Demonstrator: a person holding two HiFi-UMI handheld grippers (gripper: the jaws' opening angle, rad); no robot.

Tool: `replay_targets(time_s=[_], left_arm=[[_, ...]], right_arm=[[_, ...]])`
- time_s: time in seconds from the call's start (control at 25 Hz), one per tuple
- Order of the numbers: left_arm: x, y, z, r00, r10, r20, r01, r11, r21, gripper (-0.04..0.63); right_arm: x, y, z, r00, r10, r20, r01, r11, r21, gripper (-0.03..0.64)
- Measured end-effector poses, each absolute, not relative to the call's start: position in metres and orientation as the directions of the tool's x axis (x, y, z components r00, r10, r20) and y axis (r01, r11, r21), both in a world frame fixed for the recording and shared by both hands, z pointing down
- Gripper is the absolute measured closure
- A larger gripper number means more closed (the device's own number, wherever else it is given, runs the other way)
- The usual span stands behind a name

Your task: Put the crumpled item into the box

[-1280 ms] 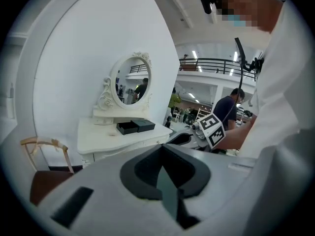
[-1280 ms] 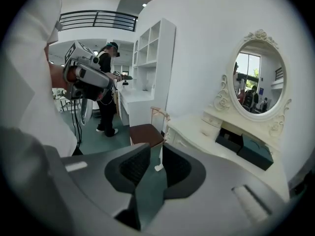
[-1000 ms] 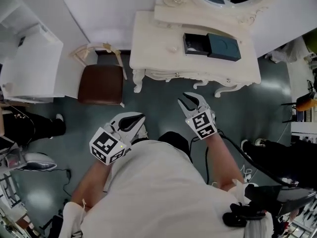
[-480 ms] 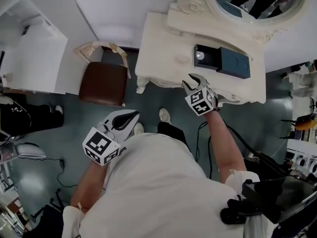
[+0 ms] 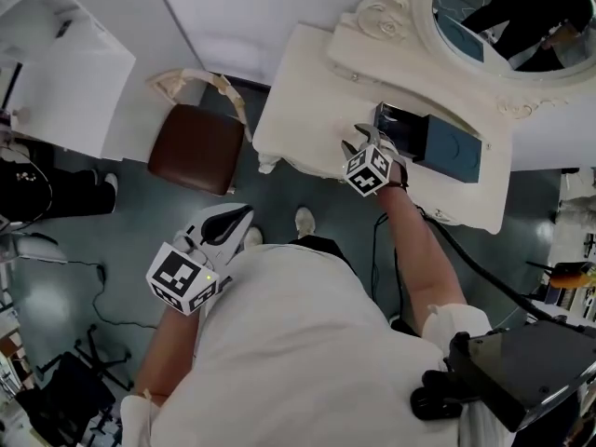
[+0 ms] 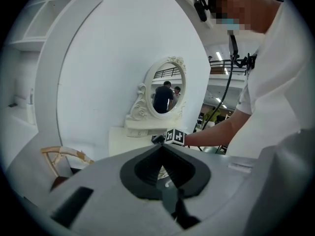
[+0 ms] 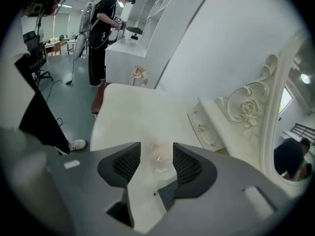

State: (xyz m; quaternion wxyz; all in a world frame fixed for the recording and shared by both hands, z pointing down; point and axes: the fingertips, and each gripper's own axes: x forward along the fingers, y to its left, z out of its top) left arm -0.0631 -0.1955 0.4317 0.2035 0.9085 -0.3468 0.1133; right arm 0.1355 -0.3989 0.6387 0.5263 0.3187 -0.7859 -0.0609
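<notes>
My right gripper (image 5: pixel 358 141) reaches over the white dressing table (image 5: pixel 298 101), just left of the dark box (image 5: pixel 438 142) that lies open at the mirror's base. In the right gripper view the jaws (image 7: pixel 156 149) are opening, and a clear crumpled item (image 7: pixel 158 160) lies on the tabletop between them; the pads do not press on it. In the head view the item is hidden by the gripper. My left gripper (image 5: pixel 240 215) hangs low by my body over the floor, its tips together (image 6: pixel 161 149) with nothing held.
A brown-seated chair (image 5: pixel 196 147) stands left of the table. An oval mirror (image 5: pixel 521 17) in a carved frame rises behind the box. A white cabinet (image 5: pixel 56 73) fills the far left. A person in black (image 7: pixel 101 28) stands farther off. Cables cross the floor.
My right gripper has travelled from in front of the table up over the tabletop to beside the box, and its jaws have spread. The left gripper has barely moved.
</notes>
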Motion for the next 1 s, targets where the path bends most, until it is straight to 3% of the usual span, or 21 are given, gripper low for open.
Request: replay_targets(time_s=[0.36,0.56,1.0], left_arm=[[-0.052,-0.213,0.433,0.649,-0.661,0.378,-0.760,-0.586,0.281,0.595],[-0.049,-0.220,0.433,0.625,-0.682,0.380,-0.780,-0.560,0.277,0.594],[-0.008,-0.243,0.433,0.660,-0.653,0.371,-0.751,-0.598,0.282,0.594]], right_arm=[[0.141,-0.425,0.683,-0.163,-0.473,0.866,-0.275,0.865,0.420,0.422],[0.134,-0.428,0.681,-0.163,-0.495,0.853,-0.196,0.864,0.464,0.473],[0.136,-0.419,0.607,-0.300,-0.565,0.768,-0.263,0.823,0.503,0.491]])
